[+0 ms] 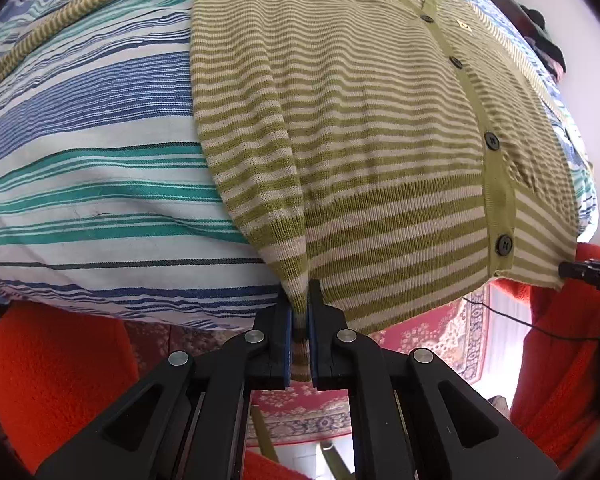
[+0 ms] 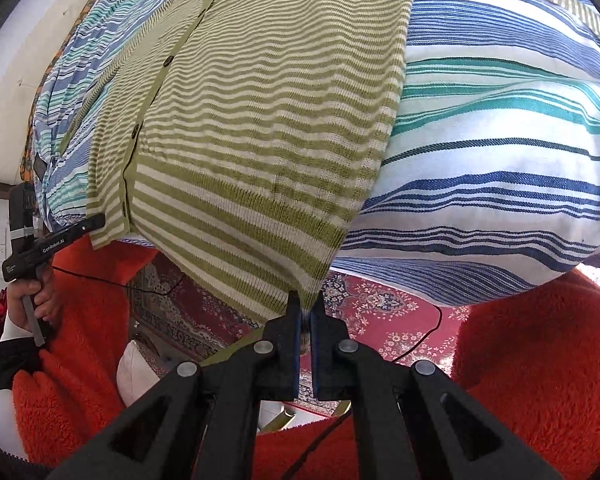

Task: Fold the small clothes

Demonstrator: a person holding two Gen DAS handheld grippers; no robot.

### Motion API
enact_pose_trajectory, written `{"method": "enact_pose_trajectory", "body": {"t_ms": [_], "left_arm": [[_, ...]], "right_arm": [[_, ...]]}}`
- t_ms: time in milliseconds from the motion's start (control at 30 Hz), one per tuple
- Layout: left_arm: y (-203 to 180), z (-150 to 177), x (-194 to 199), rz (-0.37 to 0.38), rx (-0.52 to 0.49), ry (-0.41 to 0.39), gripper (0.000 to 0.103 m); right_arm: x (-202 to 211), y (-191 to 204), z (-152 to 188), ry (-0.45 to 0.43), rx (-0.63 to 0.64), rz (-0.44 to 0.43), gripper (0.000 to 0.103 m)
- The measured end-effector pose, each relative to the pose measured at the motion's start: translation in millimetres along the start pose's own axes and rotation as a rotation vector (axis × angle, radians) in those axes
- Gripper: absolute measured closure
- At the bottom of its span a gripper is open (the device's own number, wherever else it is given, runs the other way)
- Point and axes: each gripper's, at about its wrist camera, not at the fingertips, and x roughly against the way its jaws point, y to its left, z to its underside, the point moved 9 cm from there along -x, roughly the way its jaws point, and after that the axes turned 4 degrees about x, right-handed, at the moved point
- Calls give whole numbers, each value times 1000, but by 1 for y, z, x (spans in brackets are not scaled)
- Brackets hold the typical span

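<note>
Ribbed knit cardigan (image 1: 360, 120) (olive-cream stripes) hem corners pinched: left claw (image 1: 300, 320), right claw (image 2: 306, 316) clenched.

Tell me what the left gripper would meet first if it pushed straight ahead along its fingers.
The left gripper is already shut on the hem corner of the striped cardigan, so it would push further into that knit lying on the striped bedsheet. Depth beyond the fabric is unclear.

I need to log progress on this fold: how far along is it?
Done: the cardigan lies spread, buttoned, on the striped bedding. In hand: the left gripper and right gripper each pinch a corner of its hem. One sleeve lies stretched out; no body fold shows yet, so most remains.
</note>
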Motion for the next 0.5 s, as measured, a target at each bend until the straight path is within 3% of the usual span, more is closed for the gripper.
{"method": "enact_pose_trajectory", "body": {"t_ms": [133, 200, 233, 267, 300, 367, 433, 500], "left_arm": [[-2, -1, 1, -4, -6, -8, 98], [-3, -2, 3, 2, 0, -25, 90], [-1, -1, 4, 3, 13, -25, 80], [4, 4, 6, 3, 29, -20, 65], [12, 10, 9, 2, 48, -21, 58], [23, 11, 25, 15, 91, -59, 49], [35, 9, 47, 26, 136, -126, 47], [44, 2, 69, 30, 178, -201, 37]], "right_arm": [[-5, -1, -1, 4, -1, 27, 100], [-2, -2, -1, -13, -11, 46, 99], [-1, -4, 0, -19, -30, 57, 97], [2, -10, 2, -21, -62, 78, 85], [7, -16, 5, -27, -103, 82, 70], [23, -28, 11, -74, -181, 54, 56], [44, -38, 15, -132, -217, 59, 55], [68, -45, 14, -200, -211, 118, 55]]}}
